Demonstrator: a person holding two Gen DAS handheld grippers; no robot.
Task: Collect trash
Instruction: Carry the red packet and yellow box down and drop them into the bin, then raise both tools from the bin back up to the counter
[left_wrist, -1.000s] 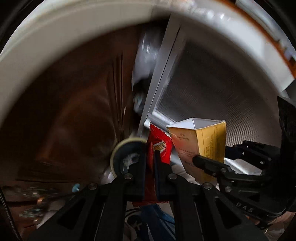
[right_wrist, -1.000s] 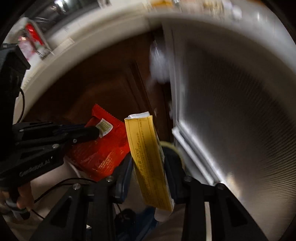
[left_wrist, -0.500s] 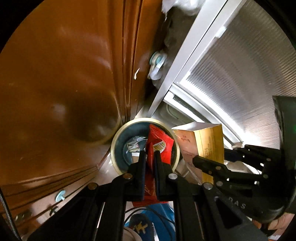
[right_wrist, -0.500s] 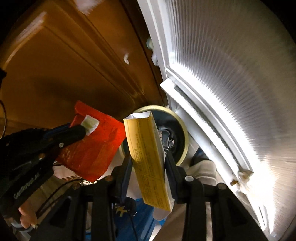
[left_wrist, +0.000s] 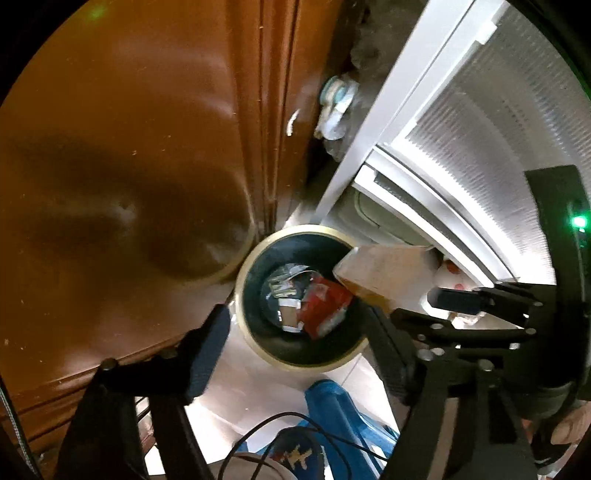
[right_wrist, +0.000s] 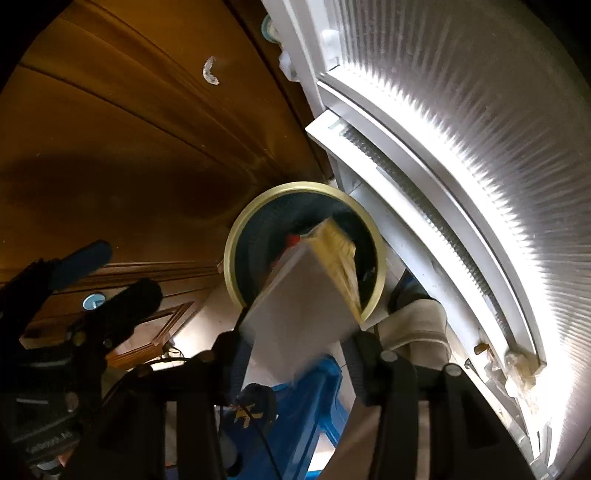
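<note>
Fingers (left_wrist: 214, 339) opening (nothing between); right gripper (right_wrist: 295, 354) releasing carton (right_wrist: 306, 295).

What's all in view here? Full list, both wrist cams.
trash bin: one, dark inside with a pale yellow rim, on the floor between cabinet and white frame
red wrapper: one, red, inside the bin
scraps: a few, silvery and white, at the bin's bottom
box: one, yellow and white, tipping over the bin's rim
cabinet: one, brown wood, left of the bin
white frame: one, white with ribbed glass, right of the bin
debris: a few pale bits, in the gap beyond the bin
blue thing: one, below the bin, unclear what
left gripper: black, above the bin, jaws opening, nothing between them
right gripper: black, jaws opening, box between them
</note>
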